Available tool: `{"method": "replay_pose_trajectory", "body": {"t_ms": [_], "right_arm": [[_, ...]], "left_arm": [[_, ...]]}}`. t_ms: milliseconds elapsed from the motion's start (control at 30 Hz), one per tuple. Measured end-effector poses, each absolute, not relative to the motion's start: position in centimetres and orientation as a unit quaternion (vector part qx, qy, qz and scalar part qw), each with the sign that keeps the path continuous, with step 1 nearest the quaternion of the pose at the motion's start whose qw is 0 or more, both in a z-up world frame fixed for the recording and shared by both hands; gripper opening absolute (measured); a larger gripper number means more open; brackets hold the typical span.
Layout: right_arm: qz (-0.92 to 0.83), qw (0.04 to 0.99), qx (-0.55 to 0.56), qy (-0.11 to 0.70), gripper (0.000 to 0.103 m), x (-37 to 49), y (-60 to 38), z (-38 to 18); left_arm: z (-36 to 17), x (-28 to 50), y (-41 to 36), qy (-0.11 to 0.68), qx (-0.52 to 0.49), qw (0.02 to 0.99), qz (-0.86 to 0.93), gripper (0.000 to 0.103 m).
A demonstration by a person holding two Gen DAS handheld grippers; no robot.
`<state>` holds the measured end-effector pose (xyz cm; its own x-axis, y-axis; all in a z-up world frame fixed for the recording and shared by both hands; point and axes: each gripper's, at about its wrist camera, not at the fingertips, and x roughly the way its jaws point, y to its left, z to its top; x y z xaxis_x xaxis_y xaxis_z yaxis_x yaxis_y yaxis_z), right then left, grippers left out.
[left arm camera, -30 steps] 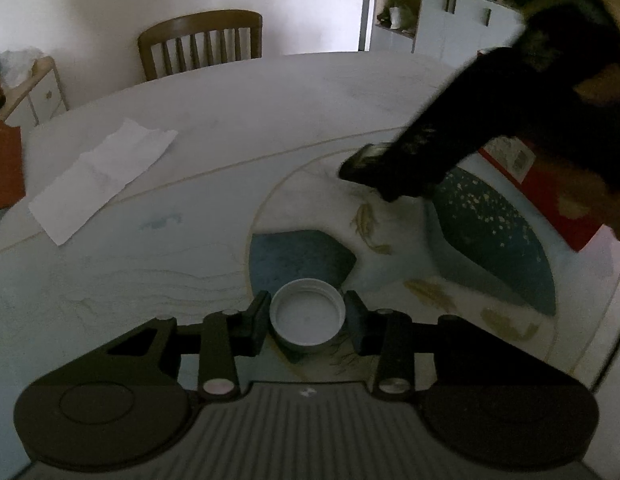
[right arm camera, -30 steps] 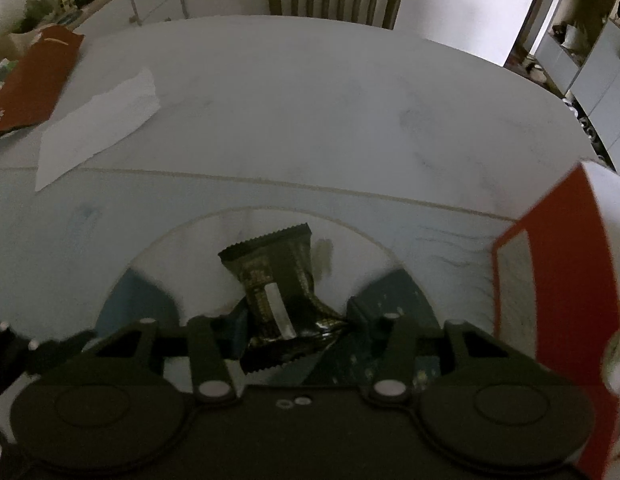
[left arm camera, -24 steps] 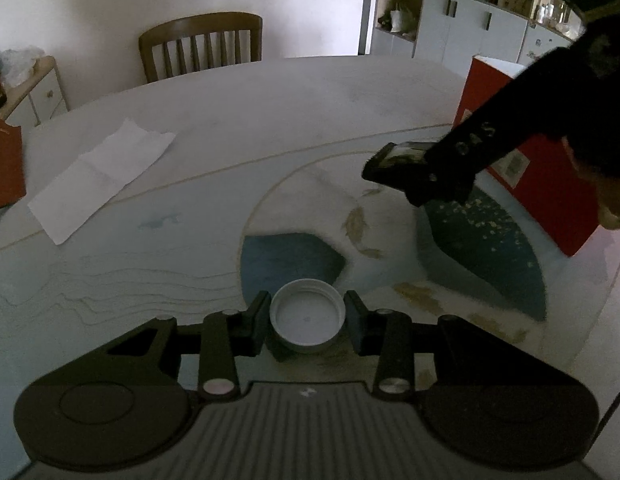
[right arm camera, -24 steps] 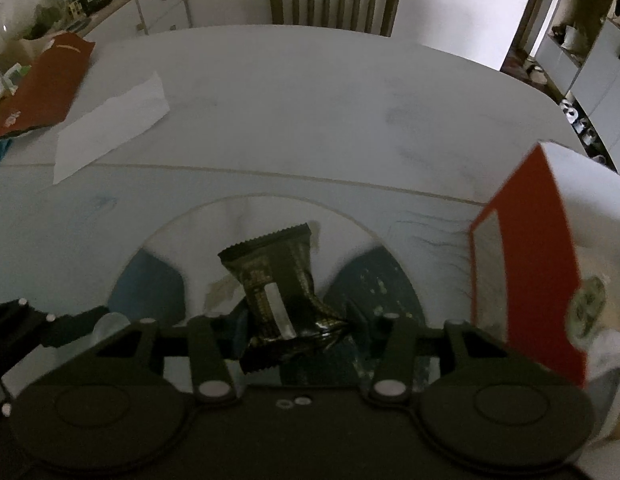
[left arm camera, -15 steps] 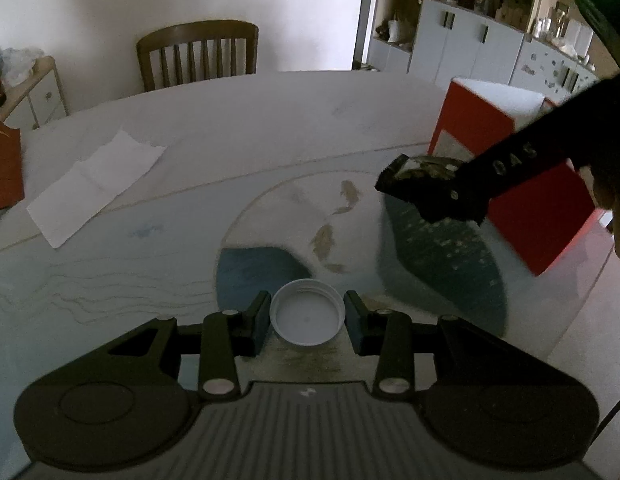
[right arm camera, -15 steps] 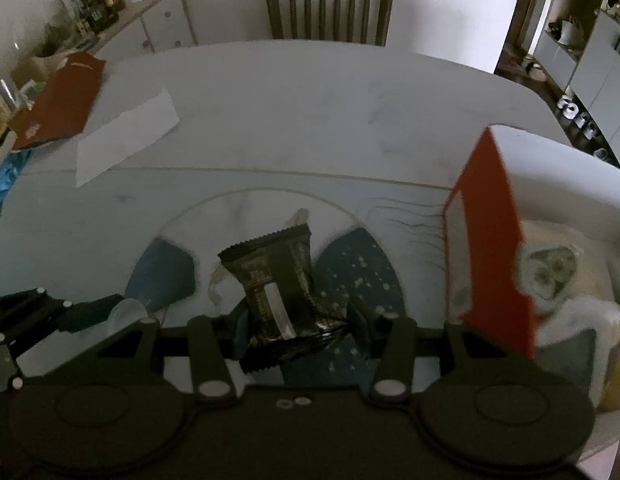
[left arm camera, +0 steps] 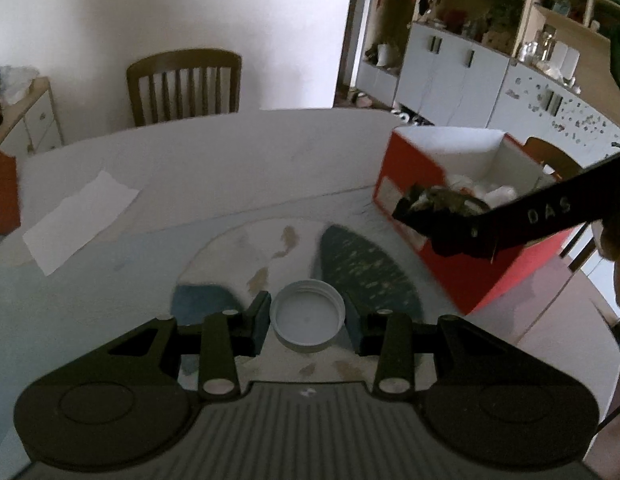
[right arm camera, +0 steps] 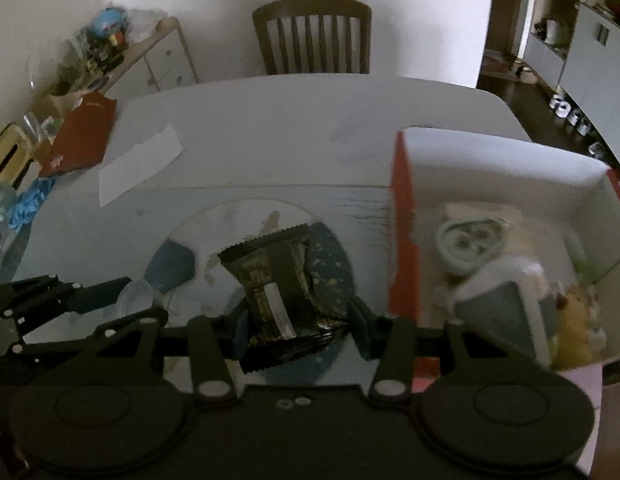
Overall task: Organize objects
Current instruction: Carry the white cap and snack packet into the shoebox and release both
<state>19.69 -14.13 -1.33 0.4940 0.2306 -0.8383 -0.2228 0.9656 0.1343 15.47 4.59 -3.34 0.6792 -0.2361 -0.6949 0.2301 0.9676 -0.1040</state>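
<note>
Right wrist: fingers (right arm camera: pixel 246 326) clamp snack packet (right arm camera: pixel 276 284)

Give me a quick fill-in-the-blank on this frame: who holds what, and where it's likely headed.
1. The left gripper is shut on a white ____.
2. The right gripper holds a dark snack ____.
3. The open box has ____ outer walls.
4. The wooden ____ stands behind the table.

Missing words: cap; packet; red; chair

left wrist: above table (left arm camera: pixel 230 168), angled down, red box (left arm camera: pixel 422 184) to its right | right wrist: above table, steeper, box close alongside | shared: box, chair (right arm camera: pixel 312 36), paper sheet (right arm camera: pixel 140 164)
</note>
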Motion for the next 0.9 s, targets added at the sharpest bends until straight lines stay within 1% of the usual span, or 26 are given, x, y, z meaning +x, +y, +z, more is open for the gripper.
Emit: {"method": "replay_pose_trajectory", "body": {"t_ms": [300, 900], "right_arm": [[0.116, 0.878, 0.027, 0.463, 0.048, 18.6, -19.5, 0.0], [0.062, 0.891, 0.065, 0.446, 0.048, 18.8, -31.8, -0.1]], "left_arm": [[-1.5, 16.1, -0.8, 0.377, 0.014, 0.913, -0.154, 0.038], [0.8, 20.3, -13.2, 0.349, 0.065, 0.911, -0.209, 0.038]]}}
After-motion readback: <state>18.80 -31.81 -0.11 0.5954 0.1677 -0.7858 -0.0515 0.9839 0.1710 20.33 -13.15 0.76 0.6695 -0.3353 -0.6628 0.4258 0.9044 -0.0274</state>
